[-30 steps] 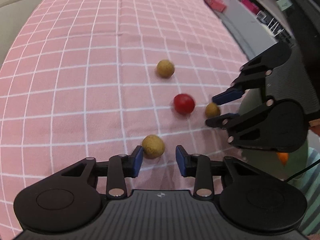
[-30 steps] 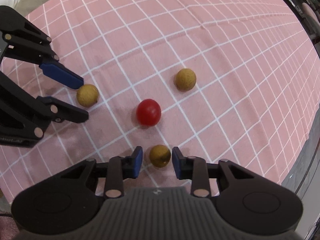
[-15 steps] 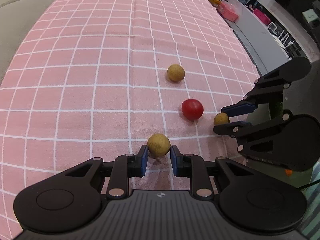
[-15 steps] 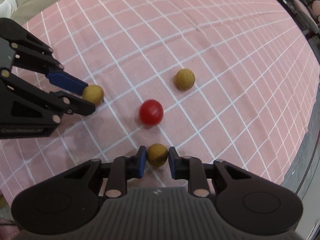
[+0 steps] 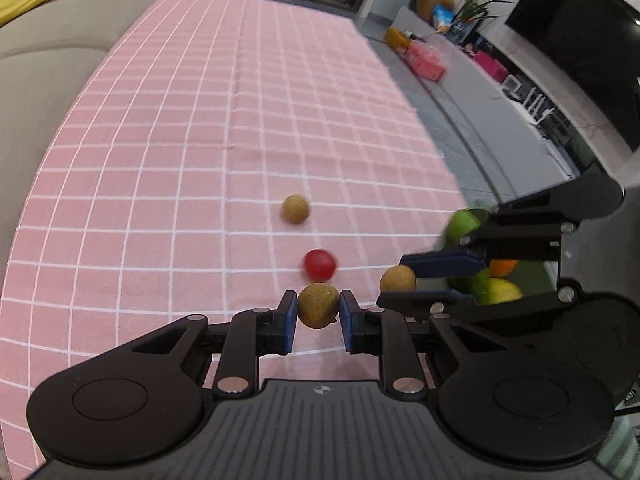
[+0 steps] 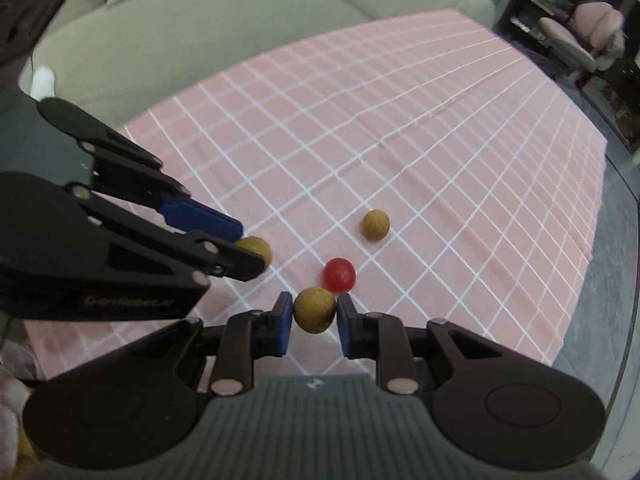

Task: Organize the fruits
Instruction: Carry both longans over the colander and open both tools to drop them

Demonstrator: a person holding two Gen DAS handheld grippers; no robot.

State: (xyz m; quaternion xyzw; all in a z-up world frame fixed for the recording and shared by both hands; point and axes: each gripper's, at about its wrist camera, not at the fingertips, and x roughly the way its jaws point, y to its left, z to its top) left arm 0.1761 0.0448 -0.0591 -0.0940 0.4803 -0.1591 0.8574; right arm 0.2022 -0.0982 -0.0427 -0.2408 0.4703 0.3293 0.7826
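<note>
Each tongs was clenched on a brown fruit: the left tongs [image 5: 318,312] on one [image 5: 318,306], the right tongs [image 6: 311,316] on another [image 6: 314,309], both apparently lifted off the worktop [image 5: 160,160]. A red fruit [image 5: 319,264] and a third brown one [image 5: 295,209] lay there unsorted. Roughly halfway, I'd judge.

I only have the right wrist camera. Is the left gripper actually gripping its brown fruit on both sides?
Observer: Yes. In the left wrist view, both blue pads of the left gripper press on the brown fruit.
Operator: Any other fruit that I'm missing?
Observer: Green, orange and yellow fruits sit past the table's right edge, behind the right gripper and its second brown fruit. What holds them is hidden.
</note>
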